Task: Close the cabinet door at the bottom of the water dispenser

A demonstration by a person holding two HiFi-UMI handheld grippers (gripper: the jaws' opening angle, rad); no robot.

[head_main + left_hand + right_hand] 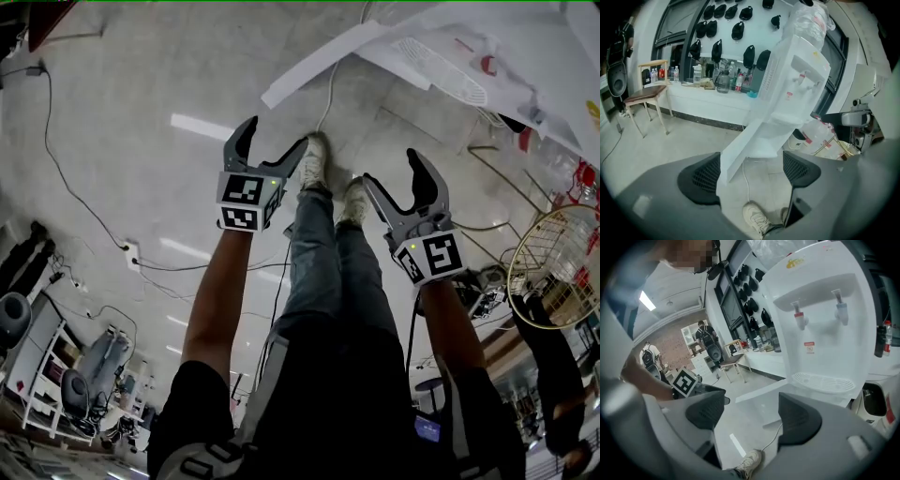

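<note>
Left claw [750, 171], grey plastic with black ribbed pads: jaws wide, nothing gripped. Low between them, a cream lace-up shoe [757, 218] and a thin white cable [746, 183] on the pale floor.

Straight ahead of this claw, the flat white cabinet door [746, 145] stands swung out from the base of the tall white water dispenser [797, 79]. Its free edge lines up beside the left pad, but the head view shows bare floor between door and claw. Cabinet interior behind the door: contents cannot be made out.

A clear plastic water bottle [808, 21] sits on top of the dispenser, fill level unclear. More clear jugs [820, 137] are just right of its base.

Right claw [751, 416], same build: jaws wide, empty. Dispenser ahead and up-right of it, with a red tap [799, 319], a blue tap [841, 311] and a grilled drip tray [824, 382]. Open door is low, ahead-left.
</note>
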